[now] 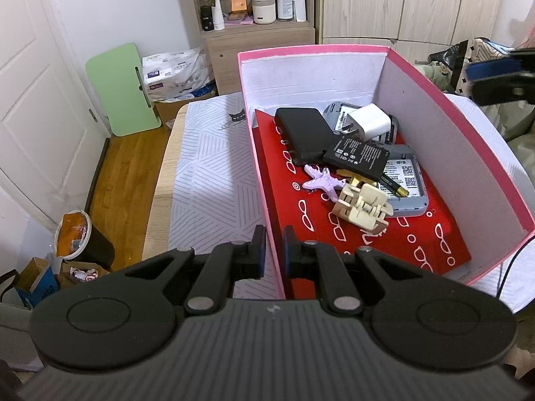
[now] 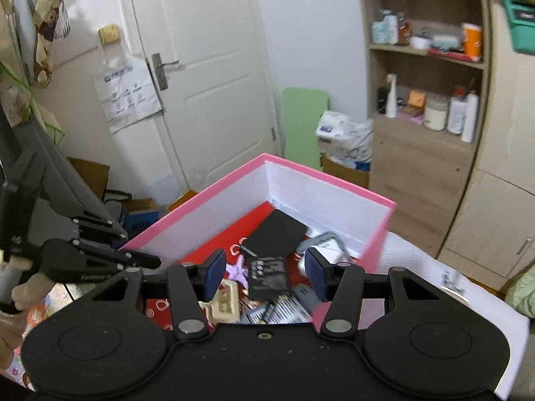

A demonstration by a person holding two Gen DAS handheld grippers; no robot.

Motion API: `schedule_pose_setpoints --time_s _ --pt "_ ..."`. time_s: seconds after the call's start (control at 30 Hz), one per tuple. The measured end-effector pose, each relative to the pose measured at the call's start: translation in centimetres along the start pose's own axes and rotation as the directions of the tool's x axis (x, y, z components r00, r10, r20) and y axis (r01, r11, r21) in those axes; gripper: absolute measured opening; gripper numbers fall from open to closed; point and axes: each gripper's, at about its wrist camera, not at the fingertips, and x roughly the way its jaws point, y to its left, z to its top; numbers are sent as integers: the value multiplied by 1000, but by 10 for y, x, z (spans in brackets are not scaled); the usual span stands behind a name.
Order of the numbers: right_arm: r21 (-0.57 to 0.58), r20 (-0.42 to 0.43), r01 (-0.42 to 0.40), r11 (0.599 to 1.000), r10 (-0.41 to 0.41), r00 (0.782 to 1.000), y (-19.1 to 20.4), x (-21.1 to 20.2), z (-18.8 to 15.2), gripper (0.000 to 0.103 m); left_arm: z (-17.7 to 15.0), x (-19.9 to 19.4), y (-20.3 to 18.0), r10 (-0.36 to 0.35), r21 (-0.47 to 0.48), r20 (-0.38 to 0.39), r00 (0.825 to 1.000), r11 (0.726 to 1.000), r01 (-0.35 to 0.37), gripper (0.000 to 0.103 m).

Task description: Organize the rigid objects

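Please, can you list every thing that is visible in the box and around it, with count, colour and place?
box: one, pink, white inside, on the table
power bank: one, black, far left in box
battery: one, black, middle
charger: one, white, far end
router shells: two, grey, right side
starfish: one, lilac, on red liner
clip: one, beige, near the starfish
left gripper: jaws shut on the box wall
right gripper: jaws open, empty, above box
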Motion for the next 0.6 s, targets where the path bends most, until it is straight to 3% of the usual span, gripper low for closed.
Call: schedule_pose_setpoints --time_s 0.33,0.6 --pt "50 75 126 991 -129 989 -35 -42 -55 59 1 0 -6 28 13 -8 1000 1000 -27 10" --pt "125 38 148 981 -154 987 -73 -13 -102 59 0 2 -7 34 13 -17 999 999 -34 10"
